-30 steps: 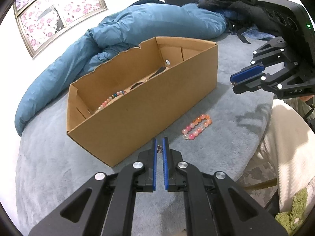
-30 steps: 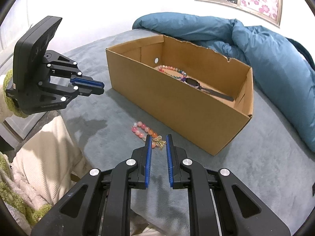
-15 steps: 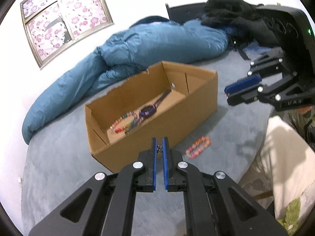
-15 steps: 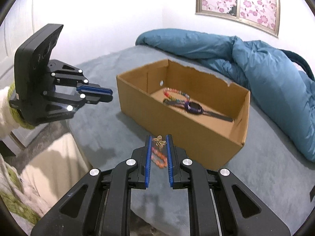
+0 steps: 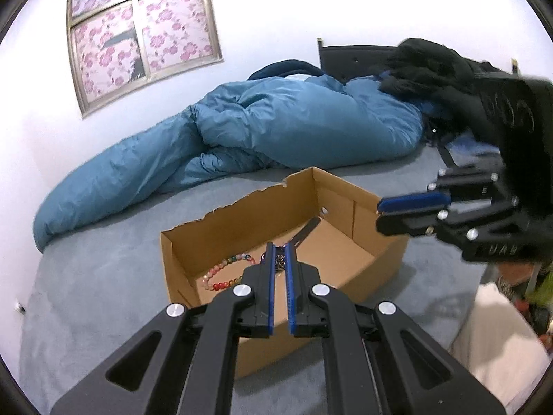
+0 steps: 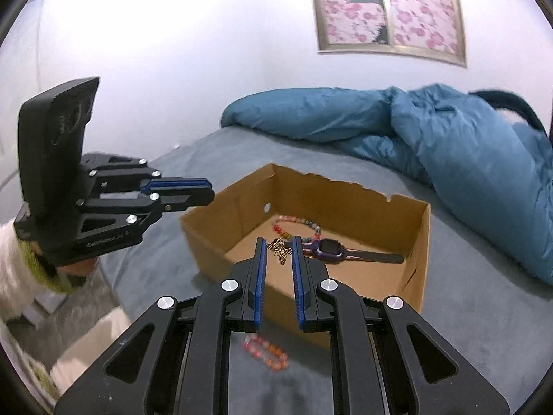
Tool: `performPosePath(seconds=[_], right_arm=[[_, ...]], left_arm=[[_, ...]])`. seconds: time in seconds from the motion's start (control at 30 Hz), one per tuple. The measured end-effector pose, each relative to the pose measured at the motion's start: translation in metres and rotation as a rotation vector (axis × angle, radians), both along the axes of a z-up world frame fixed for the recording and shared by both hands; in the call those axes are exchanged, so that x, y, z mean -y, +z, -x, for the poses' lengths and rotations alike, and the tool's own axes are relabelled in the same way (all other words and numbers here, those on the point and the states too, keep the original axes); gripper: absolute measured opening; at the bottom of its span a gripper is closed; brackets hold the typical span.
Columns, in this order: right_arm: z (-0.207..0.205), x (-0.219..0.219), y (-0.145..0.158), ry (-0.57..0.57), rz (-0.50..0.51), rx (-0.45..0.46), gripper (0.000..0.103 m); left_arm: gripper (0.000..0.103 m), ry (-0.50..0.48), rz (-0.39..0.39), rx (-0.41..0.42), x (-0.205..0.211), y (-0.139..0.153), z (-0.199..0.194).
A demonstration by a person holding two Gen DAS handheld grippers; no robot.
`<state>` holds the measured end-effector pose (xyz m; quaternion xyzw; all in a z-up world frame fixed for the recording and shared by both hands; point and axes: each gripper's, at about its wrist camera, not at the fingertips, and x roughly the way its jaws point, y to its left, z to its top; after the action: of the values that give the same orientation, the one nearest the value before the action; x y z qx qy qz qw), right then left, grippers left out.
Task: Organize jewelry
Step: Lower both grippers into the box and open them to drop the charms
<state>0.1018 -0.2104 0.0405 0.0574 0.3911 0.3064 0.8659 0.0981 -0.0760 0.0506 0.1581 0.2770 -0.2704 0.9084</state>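
Observation:
An open cardboard box lies on the grey bed. Inside are a multicoloured bead bracelet and a purple watch with a dark strap. My left gripper is shut on a small dark metal piece above the box's near wall; it also shows in the right wrist view. My right gripper is shut on a gold butterfly charm over the box; it shows in the left wrist view. A pink-orange bead bracelet lies on the bed in front of the box.
A crumpled blue duvet lies behind the box along the wall. Black clothes are piled at the bed's head. A person's cream sleeve holds the left gripper. A window with floral covering is on the wall.
Both grippers have risen and moved forward, from in front of the box to over it, each keeping its small piece. The box's inside now shows; the pink-orange bracelet lies below the right gripper.

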Motion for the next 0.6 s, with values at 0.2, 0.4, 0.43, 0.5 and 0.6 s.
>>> performPosePath(seconds=[0.2, 0.4, 0.43, 0.5, 0.6], right_arm=[[-0.030, -0.005, -0.036, -0.063, 0.012, -0.094, 0.013], [-0.042, -0.011, -0.057, -0.085, 0.052, -0.152, 0.013], [-0.044, -0.012, -0.060, -0.089, 0.060, -0.161, 0.013], [-0.045, -0.012, -0.064, -0.099, 0.073, -0.177, 0.013], [-0.045, -0.013, -0.068, -0.101, 0.079, -0.190, 0.013]], left_arm=[[0.005, 0.061, -0.007, -0.086, 0.005, -0.021, -0.048], [0.005, 0.118, -0.026, -0.163, 0.005, -0.046, -0.078], [0.005, 0.126, -0.025, -0.175, 0.004, -0.049, -0.081], [0.005, 0.137, -0.030, -0.194, 0.004, -0.055, -0.085], [0.005, 0.145, -0.042, -0.206, 0.005, -0.061, -0.086]])
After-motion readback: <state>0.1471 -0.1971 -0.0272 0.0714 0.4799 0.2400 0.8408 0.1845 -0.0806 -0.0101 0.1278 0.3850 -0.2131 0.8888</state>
